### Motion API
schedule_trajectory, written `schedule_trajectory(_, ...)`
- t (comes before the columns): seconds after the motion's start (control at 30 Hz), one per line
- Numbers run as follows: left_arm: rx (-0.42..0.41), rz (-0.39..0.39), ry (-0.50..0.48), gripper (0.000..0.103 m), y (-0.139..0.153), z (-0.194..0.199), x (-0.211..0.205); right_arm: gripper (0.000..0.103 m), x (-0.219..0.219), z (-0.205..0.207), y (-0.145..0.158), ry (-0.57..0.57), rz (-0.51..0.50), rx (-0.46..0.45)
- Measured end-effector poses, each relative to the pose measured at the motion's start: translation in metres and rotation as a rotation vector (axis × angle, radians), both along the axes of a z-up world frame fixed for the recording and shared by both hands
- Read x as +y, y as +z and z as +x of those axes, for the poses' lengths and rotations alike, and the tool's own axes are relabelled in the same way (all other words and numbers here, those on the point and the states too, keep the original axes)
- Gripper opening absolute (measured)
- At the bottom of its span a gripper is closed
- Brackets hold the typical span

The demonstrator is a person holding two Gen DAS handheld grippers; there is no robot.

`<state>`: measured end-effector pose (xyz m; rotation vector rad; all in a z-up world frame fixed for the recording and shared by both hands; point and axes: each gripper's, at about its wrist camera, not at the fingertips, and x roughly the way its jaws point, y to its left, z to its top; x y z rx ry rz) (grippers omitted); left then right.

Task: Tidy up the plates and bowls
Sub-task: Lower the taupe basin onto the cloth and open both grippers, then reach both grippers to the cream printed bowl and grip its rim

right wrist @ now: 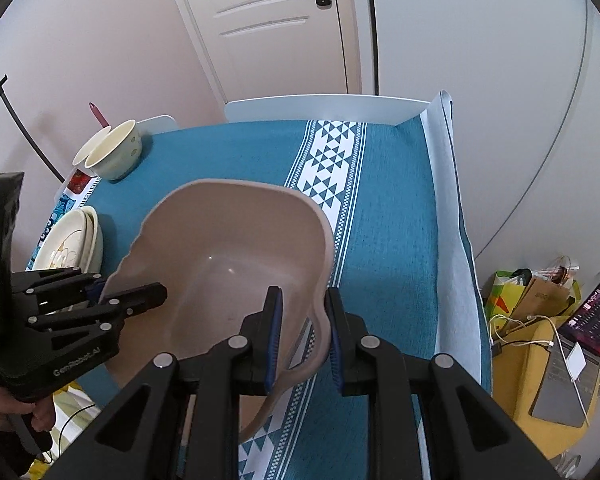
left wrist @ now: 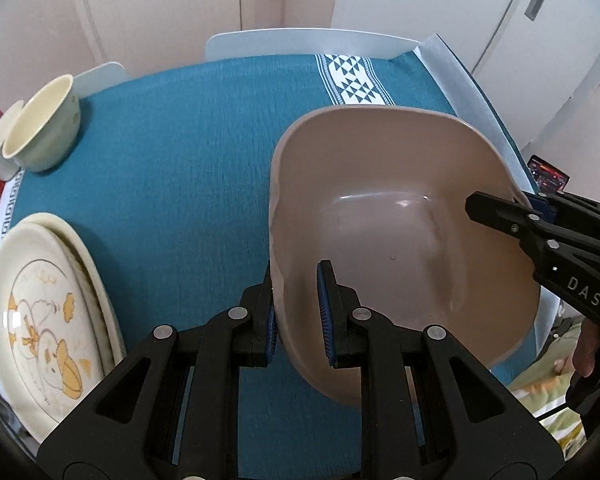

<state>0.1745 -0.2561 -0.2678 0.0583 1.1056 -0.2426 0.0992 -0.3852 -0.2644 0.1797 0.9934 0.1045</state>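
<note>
A large beige plastic basin (left wrist: 400,216) is held above the teal tablecloth (left wrist: 172,152). My left gripper (left wrist: 298,312) is shut on its left rim, one finger inside and one outside. My right gripper (right wrist: 302,336) is shut on the basin's (right wrist: 228,256) opposite rim and also shows in the left wrist view (left wrist: 512,212). The left gripper also shows in the right wrist view (right wrist: 116,300). A stack of cream plates (left wrist: 44,312) with a cartoon print lies at the table's left. Two cream bowls (left wrist: 44,124) stand at the far left corner.
A white patterned stripe (right wrist: 324,168) runs across the tablecloth. White chair backs (right wrist: 320,108) stand behind the table, with a door beyond. A laptop (right wrist: 576,344), bags and cables lie on a yellow seat to the right.
</note>
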Motion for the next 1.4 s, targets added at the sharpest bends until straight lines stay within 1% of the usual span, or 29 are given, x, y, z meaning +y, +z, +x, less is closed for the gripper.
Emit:
schedule_trajectory(0.23,-0.008,0.011,0.01,0.016,0.007,-0.004,0.004,0.02,-0.002,0.0,-0.008,-0.005,0.028,0.016)
schedule_trajectory(0.33,-0.011,0.02,0.008,0.022,0.008,-0.004,0.003,0.019,-0.002,-0.001,-0.009,-0.013,0.035,0.024)
schedule_trajectory(0.4,-0.014,0.037,0.008,0.033,0.009,-0.004,0.003,0.02,-0.003,0.0,-0.01,-0.022,0.045,0.033)
schedule_trajectory(0.43,-0.019,0.045,0.01,0.048,0.01,-0.005,0.003,0.02,-0.003,0.001,-0.01,-0.027,0.045,0.037)
schedule_trajectory(0.47,-0.029,0.057,0.014,0.066,0.012,-0.005,0.003,0.023,-0.003,0.001,-0.01,-0.033,0.044,0.039)
schedule_trajectory(0.5,-0.045,0.065,0.016,0.073,0.015,-0.006,0.003,0.026,-0.002,0.001,-0.01,-0.037,0.043,0.038)
schedule_trajectory(0.53,-0.059,0.066,0.017,0.076,0.018,-0.007,0.004,0.038,-0.002,0.001,-0.009,-0.042,0.042,0.034)
schedule_trajectory(0.57,-0.067,0.065,0.016,0.077,0.021,-0.009,0.005,0.052,-0.003,0.0,-0.008,-0.048,0.044,0.027)
schedule_trajectory(0.6,-0.068,0.066,0.016,0.077,0.023,-0.009,0.006,0.054,-0.003,-0.001,-0.005,-0.055,0.05,0.015)
schedule_trajectory(0.7,-0.077,0.081,0.018,0.077,0.033,-0.013,0.012,0.055,-0.004,-0.004,0.004,-0.067,0.059,-0.001)
schedule_trajectory(0.8,-0.105,0.091,0.021,0.077,0.048,-0.022,0.022,0.055,0.001,-0.009,0.019,-0.065,0.056,-0.029)
schedule_trajectory(0.93,-0.145,0.09,0.054,0.077,0.073,-0.035,0.047,0.055,0.022,-0.017,0.047,-0.034,0.053,-0.091)
schedule_trajectory(1.03,-0.178,0.086,0.097,0.077,0.093,-0.042,0.073,0.055,0.044,-0.014,0.071,-0.004,0.076,-0.142)
schedule_trajectory(1.1,-0.208,0.087,0.125,0.077,0.108,-0.047,0.093,0.06,0.062,-0.007,0.085,0.019,0.084,-0.174)
schedule_trajectory(1.17,-0.237,0.085,0.153,0.083,0.123,-0.049,0.114,0.078,0.078,0.0,0.097,0.04,0.092,-0.196)
schedule_trajectory(1.2,-0.254,0.083,0.167,0.085,0.132,-0.05,0.126,0.08,0.089,0.004,0.104,0.051,0.1,-0.212)
schedule_trajectory(1.23,-0.272,0.078,0.179,0.09,0.14,-0.051,0.139,0.084,0.099,0.009,0.111,0.06,0.108,-0.229)
schedule_trajectory(1.27,-0.287,0.074,0.188,0.095,0.146,-0.051,0.15,0.085,0.107,0.012,0.116,0.066,0.112,-0.243)
schedule_trajectory(1.3,-0.304,0.073,0.199,0.096,0.153,-0.051,0.162,0.086,0.118,0.018,0.123,0.072,0.115,-0.259)
schedule_trajectory(1.37,-0.325,0.076,0.218,0.1,0.163,-0.046,0.188,0.094,0.136,0.027,0.131,0.082,0.113,-0.278)
schedule_trajectory(1.4,-0.327,0.076,0.224,0.1,0.166,-0.044,0.199,0.095,0.146,0.033,0.135,0.088,0.109,-0.288)
